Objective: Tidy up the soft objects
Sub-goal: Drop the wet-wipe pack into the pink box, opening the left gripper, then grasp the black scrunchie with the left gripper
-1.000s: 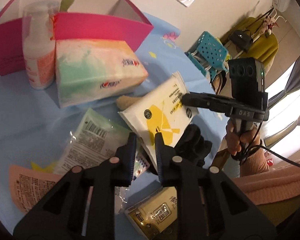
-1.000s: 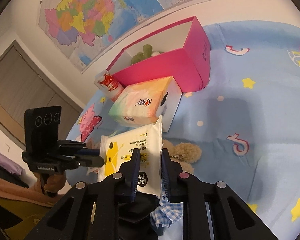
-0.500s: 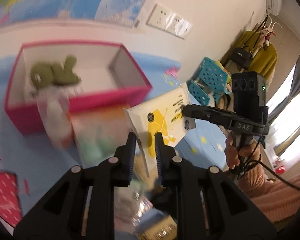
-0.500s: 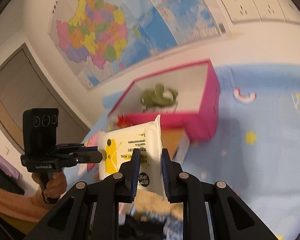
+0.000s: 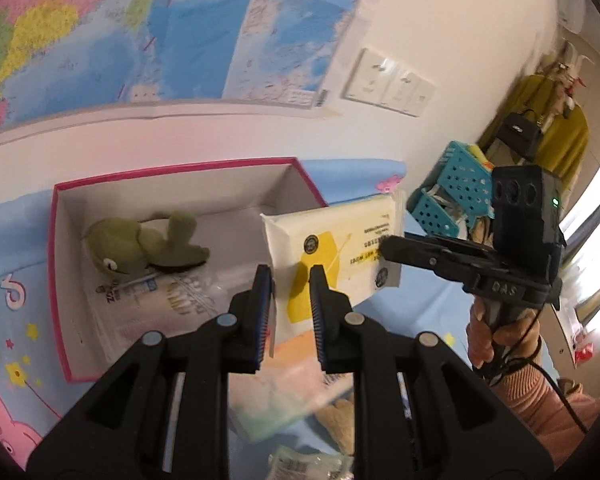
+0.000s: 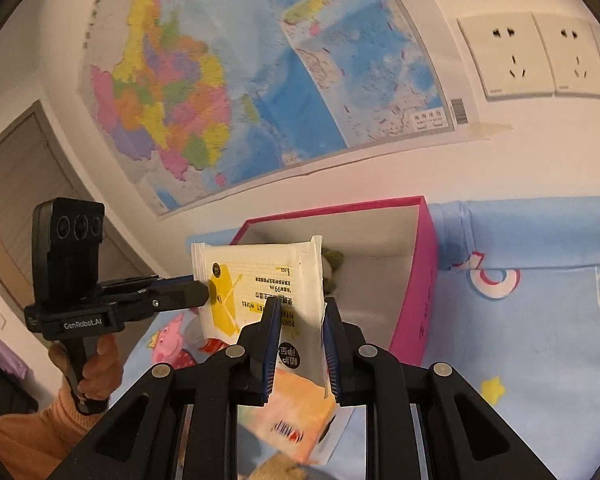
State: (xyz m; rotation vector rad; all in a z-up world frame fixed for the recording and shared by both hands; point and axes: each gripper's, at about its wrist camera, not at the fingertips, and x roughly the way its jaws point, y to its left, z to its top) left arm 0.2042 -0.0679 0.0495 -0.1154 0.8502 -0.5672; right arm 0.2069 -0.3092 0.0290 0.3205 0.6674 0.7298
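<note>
Both the left gripper (image 5: 290,294) and right gripper (image 6: 300,334) pinch the wet-wipes pack (image 5: 332,248) aloft just beside the pink box (image 5: 58,280), so they should probably carry it level over the rim, clear of the plush frog (image 5: 140,246).

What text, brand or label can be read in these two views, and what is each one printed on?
"GenRobot.AI": side of the left gripper.
"DAS": side of the right gripper.
"WET WIPES": wipes pack, upside down; its other print is too small.
Map labels, tissue pack logo, packets in the pink box: blurred.
</note>
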